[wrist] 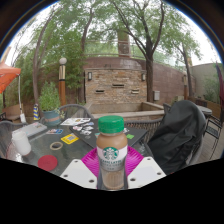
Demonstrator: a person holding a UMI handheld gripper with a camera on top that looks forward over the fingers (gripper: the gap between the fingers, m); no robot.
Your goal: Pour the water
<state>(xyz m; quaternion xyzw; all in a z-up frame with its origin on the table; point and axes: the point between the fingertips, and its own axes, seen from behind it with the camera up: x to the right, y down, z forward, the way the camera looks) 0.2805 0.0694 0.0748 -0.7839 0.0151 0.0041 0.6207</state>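
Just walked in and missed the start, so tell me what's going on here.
A person is working a handheld claw outdoors on a patio. It grips a bottle with a green cap between its pink pads, held upright over a glass table. Beyond it on the table sit small items, including a red lid. A black chair stands nearby. No pouring has begun.

Daylight is filtering through tall leafy trees (pixel 110 25) over an outdoor patio. A stone fireplace with a chimney (pixel 115 82) is standing beyond the cluttered bench (pixel 60 135), and a black covered grill (pixel 180 135) is sitting just beside it.
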